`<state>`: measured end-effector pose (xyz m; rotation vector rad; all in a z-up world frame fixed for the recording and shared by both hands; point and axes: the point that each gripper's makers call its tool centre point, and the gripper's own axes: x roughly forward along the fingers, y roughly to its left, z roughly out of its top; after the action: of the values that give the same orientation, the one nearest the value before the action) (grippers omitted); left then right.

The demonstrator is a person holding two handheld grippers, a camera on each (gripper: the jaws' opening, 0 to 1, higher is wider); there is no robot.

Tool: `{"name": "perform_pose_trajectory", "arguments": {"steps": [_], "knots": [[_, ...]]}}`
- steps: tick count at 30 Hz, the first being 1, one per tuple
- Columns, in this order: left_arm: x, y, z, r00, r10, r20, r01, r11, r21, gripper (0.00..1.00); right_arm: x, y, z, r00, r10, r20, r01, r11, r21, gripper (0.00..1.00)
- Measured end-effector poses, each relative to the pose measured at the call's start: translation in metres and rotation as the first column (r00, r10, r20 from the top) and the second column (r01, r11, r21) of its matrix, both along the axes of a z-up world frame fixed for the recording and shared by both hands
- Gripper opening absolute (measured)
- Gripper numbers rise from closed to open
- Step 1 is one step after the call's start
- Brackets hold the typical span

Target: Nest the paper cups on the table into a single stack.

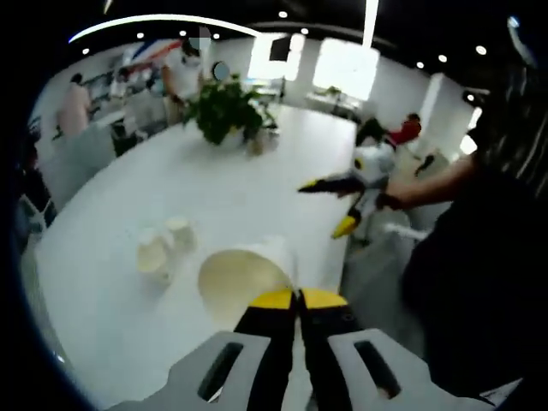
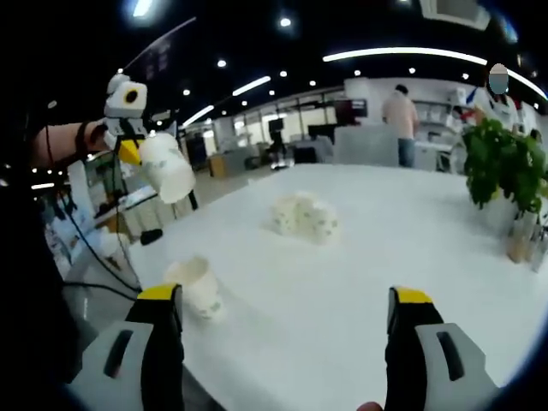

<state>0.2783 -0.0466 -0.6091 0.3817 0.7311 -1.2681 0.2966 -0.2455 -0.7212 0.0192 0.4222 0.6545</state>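
Note:
My left gripper (image 1: 300, 298) is shut on the rim of a white paper cup (image 1: 244, 274), whose open mouth faces the camera. In the right gripper view that left gripper (image 2: 133, 152) holds the cup (image 2: 167, 167) up in the air off the table's left end. A cluster of paper cups (image 1: 163, 244) sits on the white table (image 1: 257, 188); it shows again as cups (image 2: 304, 216) mid-table. One more cup (image 2: 195, 287) lies near the table's edge, close to my left jaw. My right gripper (image 2: 285, 295) is open with nothing between its jaws; it hangs over the table's edge (image 1: 330, 207).
A potted plant (image 1: 227, 111) stands at the far part of the table, also at the right (image 2: 505, 171). People stand in the background (image 2: 401, 116). A person's dark sleeve (image 1: 479, 257) is at the right. Bare table (image 2: 385, 240) lies around the cups.

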Motion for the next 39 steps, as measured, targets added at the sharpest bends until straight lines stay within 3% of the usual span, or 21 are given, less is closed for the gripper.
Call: {"name": "perform_pose_trajectory", "arguments": {"steps": [2, 6, 11, 17, 20, 22, 25, 28, 32, 37, 39], "knots": [[-0.004, 0.003, -0.004, 0.999, -0.032, 0.016, 0.031, 0.997, 0.069, 0.0, -0.003, 0.003, 0.0, 1.0, 0.02, 0.007, -0.02, 1.0, -0.023, 0.98], [-0.014, -0.003, -0.011, 0.998, -0.064, -0.004, 0.064, 0.994, 0.09, 0.0, -0.006, 0.009, -0.002, 0.999, 0.049, 0.009, -0.048, 0.998, -0.045, 0.98], [-0.021, -0.007, -0.021, 0.992, -0.121, 0.033, 0.115, 0.982, 0.149, 0.0, -0.005, 0.011, -0.001, 0.999, 0.052, 0.013, -0.051, 0.998, -0.037, 0.98], [-0.027, -0.011, -0.038, 0.986, -0.161, 0.032, 0.152, 0.969, 0.196, 0.0, -0.002, 0.006, 0.001, 0.999, 0.045, 0.016, -0.045, 0.998, -0.036, 0.98], [-0.028, -0.01, -0.046, 0.972, -0.226, 0.063, 0.203, 0.945, 0.256, 0.0, -0.001, 0.003, 0.001, 0.999, 0.042, 0.014, -0.041, 0.998, -0.038, 0.98], [-0.03, -0.008, -0.054, 0.97, -0.238, 0.051, 0.214, 0.932, 0.293, 0.0, 0.0, 0.002, 0.0, 0.999, 0.037, 0.013, -0.036, 0.999, -0.034, 0.98], [-0.029, -0.012, -0.059, 0.965, -0.257, 0.058, 0.228, 0.925, 0.302, 0.0, 0.001, 0.001, 0.001, 1.0, 0.026, 0.01, -0.026, 0.999, -0.021, 0.98], [-0.028, -0.015, -0.065, 0.948, -0.308, 0.086, 0.264, 0.906, 0.329, 0.0, 0.001, 0.0, 0.001, 1.0, 0.023, 0.008, -0.023, 1.0, -0.019, 0.98], [-0.031, -0.017, -0.073, 0.937, -0.34, 0.074, 0.293, 0.885, 0.361, 0.0, 0.001, -0.001, 0.002, 1.0, 0.024, 0.009, -0.024, 1.0, -0.02, 0.98], [-0.032, -0.023, -0.077, 0.932, -0.354, 0.078, 0.306, 0.883, 0.355, 0.0, 0.002, -0.004, 0.002, 1.0, 0.017, 0.008, -0.017, 1.0, -0.017, 0.98], [-0.032, -0.022, -0.082, 0.927, -0.368, 0.074, 0.316, 0.871, 0.376, 0.0, 0.002, -0.005, 0.002, 1.0, 0.014, 0.008, -0.014, 1.0, -0.014, 0.98]]}}
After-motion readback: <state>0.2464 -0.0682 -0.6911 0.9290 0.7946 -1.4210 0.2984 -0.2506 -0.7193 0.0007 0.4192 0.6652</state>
